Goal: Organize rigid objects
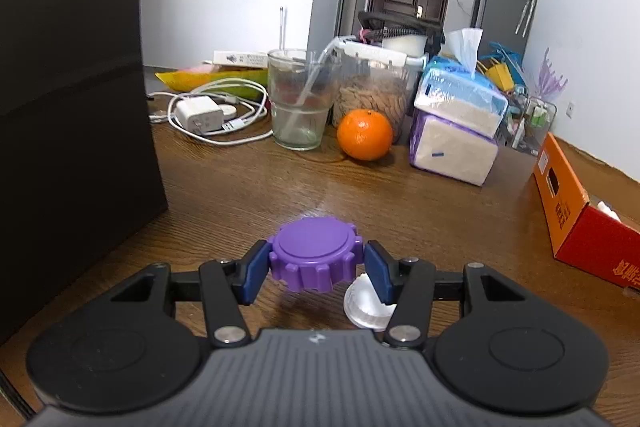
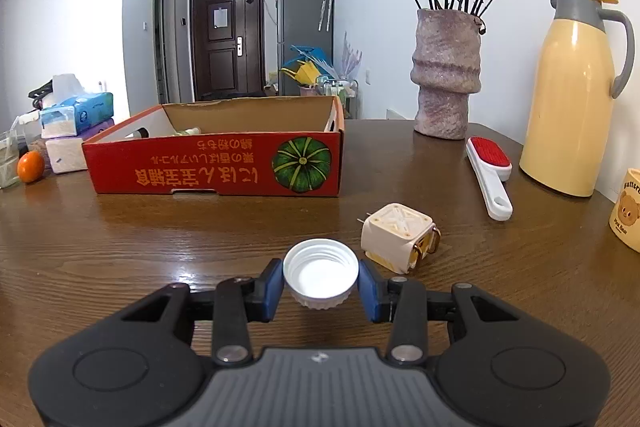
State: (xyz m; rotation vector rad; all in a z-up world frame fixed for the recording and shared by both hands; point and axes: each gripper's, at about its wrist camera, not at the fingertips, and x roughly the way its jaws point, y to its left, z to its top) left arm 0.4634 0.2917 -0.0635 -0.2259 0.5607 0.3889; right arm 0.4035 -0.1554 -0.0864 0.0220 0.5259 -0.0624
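Purple gear-edged cap (image 1: 316, 255) sits clamped between the blue pads (image 1: 254, 277) of the left gripper (image 1: 316, 269), lifted clear of the wooden table (image 1: 248, 187). Just below the right pad lies a white ribbed cap (image 1: 366, 309) on the wood. Ahead of the fingers stand a glass with a straw (image 1: 298, 99), an orange (image 1: 364, 134) and stacked tissue packs (image 1: 458, 125); a black box (image 1: 72, 99) walls off the left side.

In the right wrist view, the right gripper (image 2: 321, 287) pinches a white bottle cap (image 2: 321, 273), open side up, between its pads. Just right of the fingers sits a cream plug adapter (image 2: 396, 237). Farther ahead lies the red cardboard box (image 2: 216, 163), with a lint brush (image 2: 490, 175), a vase (image 2: 446, 75) and a yellow thermos (image 2: 572, 95) to the right.
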